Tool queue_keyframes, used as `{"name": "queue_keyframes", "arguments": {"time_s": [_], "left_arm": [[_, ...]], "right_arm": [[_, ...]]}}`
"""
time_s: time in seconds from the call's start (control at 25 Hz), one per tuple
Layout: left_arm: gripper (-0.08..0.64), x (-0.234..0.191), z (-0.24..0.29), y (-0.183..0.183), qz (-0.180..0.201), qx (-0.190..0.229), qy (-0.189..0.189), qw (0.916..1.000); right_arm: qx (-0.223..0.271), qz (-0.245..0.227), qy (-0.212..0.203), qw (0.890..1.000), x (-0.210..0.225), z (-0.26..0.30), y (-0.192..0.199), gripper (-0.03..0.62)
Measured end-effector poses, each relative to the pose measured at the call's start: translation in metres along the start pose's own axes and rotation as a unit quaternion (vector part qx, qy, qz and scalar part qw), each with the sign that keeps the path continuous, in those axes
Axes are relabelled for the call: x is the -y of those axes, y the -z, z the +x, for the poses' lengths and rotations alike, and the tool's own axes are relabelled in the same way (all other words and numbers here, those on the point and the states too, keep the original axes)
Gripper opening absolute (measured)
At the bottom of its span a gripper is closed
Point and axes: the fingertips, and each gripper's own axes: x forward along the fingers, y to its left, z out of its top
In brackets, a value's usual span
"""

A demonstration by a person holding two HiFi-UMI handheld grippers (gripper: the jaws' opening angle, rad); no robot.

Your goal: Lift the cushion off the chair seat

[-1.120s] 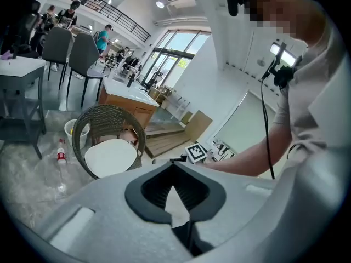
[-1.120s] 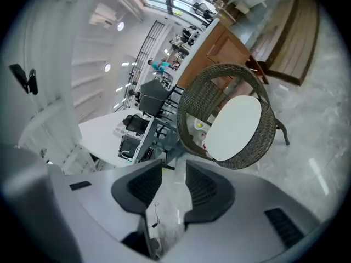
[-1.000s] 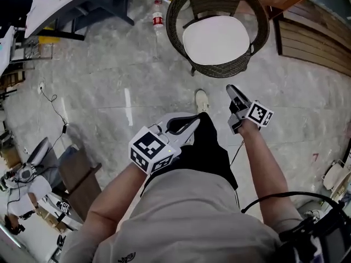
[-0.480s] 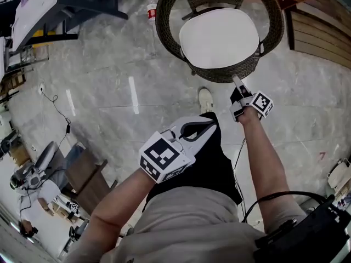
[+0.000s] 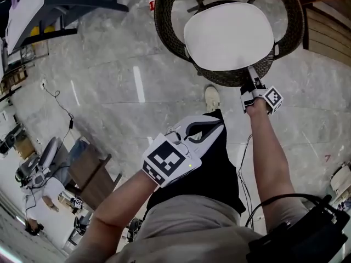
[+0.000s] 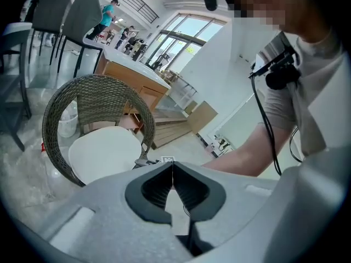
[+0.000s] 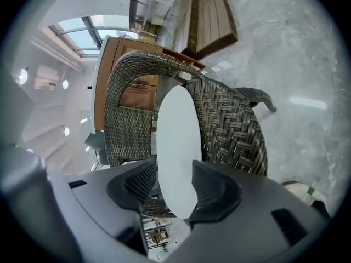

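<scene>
Left gripper [image 5: 215, 126] first: its jaws were shut, tips meeting with nothing between them, as the left gripper view showed [image 6: 173, 166]. I held it low in front of my body, well short of the chair [image 5: 164, 32], pointing toward it. Beyond it the round wicker chair stood on the marble floor [image 5: 109, 81], and the white cushion [image 5: 228, 35] lay flat on its seat, inside the woven rim. Further right, my right gripper [image 5: 253, 80] was at the chair's front rim, just beside the cushion's near edge. Its jaws had just been opening and stood wide apart. In the right gripper view [image 7: 175, 193] the cushion [image 7: 175, 147] showed edge-on in the gap between the two pads, with wicker visible on both sides of it; the pads were not pressing on it.
</scene>
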Motion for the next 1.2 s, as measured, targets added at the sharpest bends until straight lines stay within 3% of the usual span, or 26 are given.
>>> {"name": "queue_keyframes", "arguments": {"time_s": [0.28, 0.64, 1.2], "left_arm": [[0.008, -0.013, 0.007, -0.004, -0.015, 0.004, 0.010, 0.9998], [0.008, -0.034, 0.004, -0.011, -0.024, 0.019, 0.001, 0.9995], [0.008, -0.055, 0.007, -0.005, -0.045, 0.024, -0.001, 0.9987]], "right_arm": [[0.012, 0.030, 0.031, 0.999, 0.027, 0.014, -0.005, 0.209], [0.007, 0.015, 0.047, 0.999, 0.028, 0.039, -0.012, 0.206], [-0.013, 0.000, 0.004, 1.000, 0.006, 0.087, -0.011, 0.178]]}}
